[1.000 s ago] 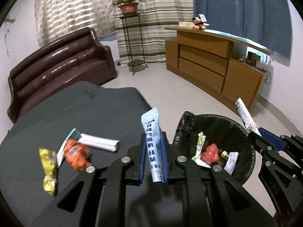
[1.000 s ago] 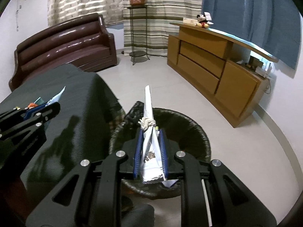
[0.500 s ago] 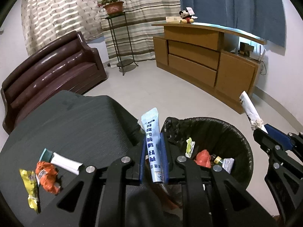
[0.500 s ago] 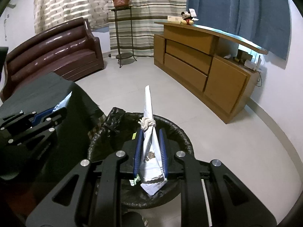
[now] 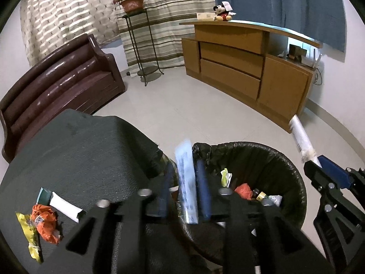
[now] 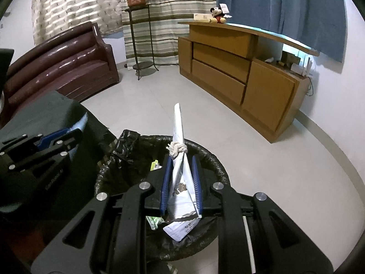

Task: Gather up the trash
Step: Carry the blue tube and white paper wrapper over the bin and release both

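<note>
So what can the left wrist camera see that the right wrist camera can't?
Only the left view shows the litter left on the dark table: a yellow wrapper, an orange wrapper and a white tube.

Only the right view shows the knotted white packet up close, between the right gripper jaws as they open.

Both show the lined bin, the brown sofa and the wooden cabinet.

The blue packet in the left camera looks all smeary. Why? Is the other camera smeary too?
Left wrist view: the blue packet is streaked by motion blur, slipping between the left gripper jaws as they open over the trash bin. Right wrist view: sharper; the white wrapper and its string knot show crisply. Both views bend straight edges, fisheye style.
</note>
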Demonstrator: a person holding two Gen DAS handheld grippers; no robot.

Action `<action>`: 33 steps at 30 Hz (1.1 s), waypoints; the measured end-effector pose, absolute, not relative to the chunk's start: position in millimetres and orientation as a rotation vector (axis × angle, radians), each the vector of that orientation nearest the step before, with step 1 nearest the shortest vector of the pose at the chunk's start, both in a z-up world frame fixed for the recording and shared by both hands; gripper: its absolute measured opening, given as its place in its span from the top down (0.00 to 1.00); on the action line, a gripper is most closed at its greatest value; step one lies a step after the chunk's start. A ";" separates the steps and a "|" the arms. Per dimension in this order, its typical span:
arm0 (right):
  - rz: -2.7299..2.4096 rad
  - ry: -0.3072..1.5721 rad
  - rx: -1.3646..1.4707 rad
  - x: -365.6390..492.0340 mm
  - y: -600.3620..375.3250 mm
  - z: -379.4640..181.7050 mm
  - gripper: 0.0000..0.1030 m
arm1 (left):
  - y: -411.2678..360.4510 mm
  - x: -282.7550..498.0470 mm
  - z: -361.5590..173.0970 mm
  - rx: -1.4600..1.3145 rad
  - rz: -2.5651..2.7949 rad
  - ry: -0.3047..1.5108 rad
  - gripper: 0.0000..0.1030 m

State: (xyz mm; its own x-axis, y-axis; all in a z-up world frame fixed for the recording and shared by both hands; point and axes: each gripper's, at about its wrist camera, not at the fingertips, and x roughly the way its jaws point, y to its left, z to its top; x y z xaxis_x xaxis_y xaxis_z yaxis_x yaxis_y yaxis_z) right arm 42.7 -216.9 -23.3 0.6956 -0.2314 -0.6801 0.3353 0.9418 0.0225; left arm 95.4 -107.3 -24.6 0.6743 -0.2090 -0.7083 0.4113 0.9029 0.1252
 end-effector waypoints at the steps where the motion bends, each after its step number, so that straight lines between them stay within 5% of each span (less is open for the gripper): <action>1: -0.320 0.736 0.153 42.8 -217.1 -23.5 0.72 | -106.1 95.6 -24.1 0.286 -0.355 0.754 0.62; 9: -0.338 0.730 0.170 39.0 -220.6 -24.3 0.62 | -104.1 93.3 -23.7 0.284 -0.353 0.749 0.46; 12: -0.341 0.725 0.173 37.4 -220.4 -23.3 0.55 | -104.3 93.3 -23.0 0.276 -0.351 0.748 0.46; 33: -0.193 0.730 0.120 45.8 -149.9 -8.8 0.53 | -7.4 71.6 -6.5 0.186 -0.229 0.777 0.45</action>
